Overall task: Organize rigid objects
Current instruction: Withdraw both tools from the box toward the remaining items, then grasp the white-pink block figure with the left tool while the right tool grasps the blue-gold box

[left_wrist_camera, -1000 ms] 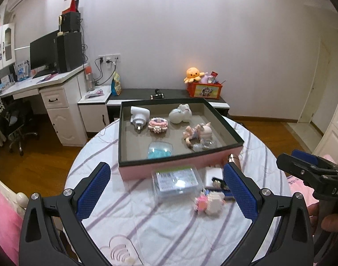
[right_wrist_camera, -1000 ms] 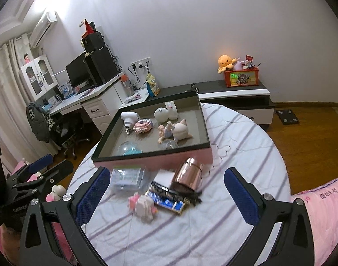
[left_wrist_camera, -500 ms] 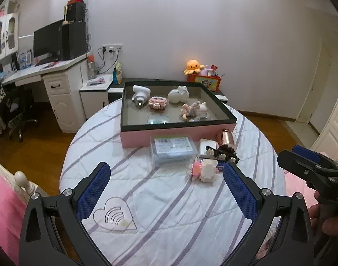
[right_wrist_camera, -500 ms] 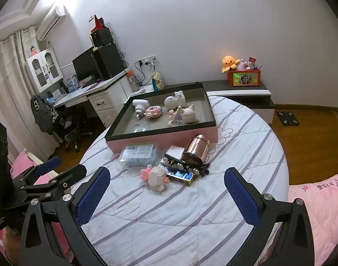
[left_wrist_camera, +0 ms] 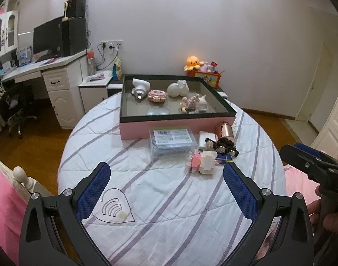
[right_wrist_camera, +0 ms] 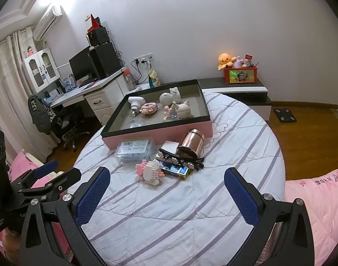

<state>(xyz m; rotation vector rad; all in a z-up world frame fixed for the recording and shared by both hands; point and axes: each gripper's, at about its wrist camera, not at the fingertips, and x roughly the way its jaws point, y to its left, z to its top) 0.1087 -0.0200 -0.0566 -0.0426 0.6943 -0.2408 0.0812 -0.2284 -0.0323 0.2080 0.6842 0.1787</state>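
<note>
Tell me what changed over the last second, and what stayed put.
Both grippers pulled back from the pink tray: the left gripper and right gripper now sit further from the pile, showing more of the striped tablecloth. Both stayed open and empty. The clear box, block toy and copper cup did not move.

Quilted cloth with matt purple stripes covers the table (left_wrist_camera: pixel 146 199). Copper canister (right_wrist_camera: pixel 191 143): polished, glossy metal. Clear box (left_wrist_camera: pixel 172 141): transparent glossy plastic under a paper label. Tray (left_wrist_camera: pixel 169 127): matt pink wall, black rim. Gripper pads (right_wrist_camera: pixel 92 196): blue, rough-textured; frames matt black. Floor (right_wrist_camera: pixel 306 137): glossy wood.
</note>
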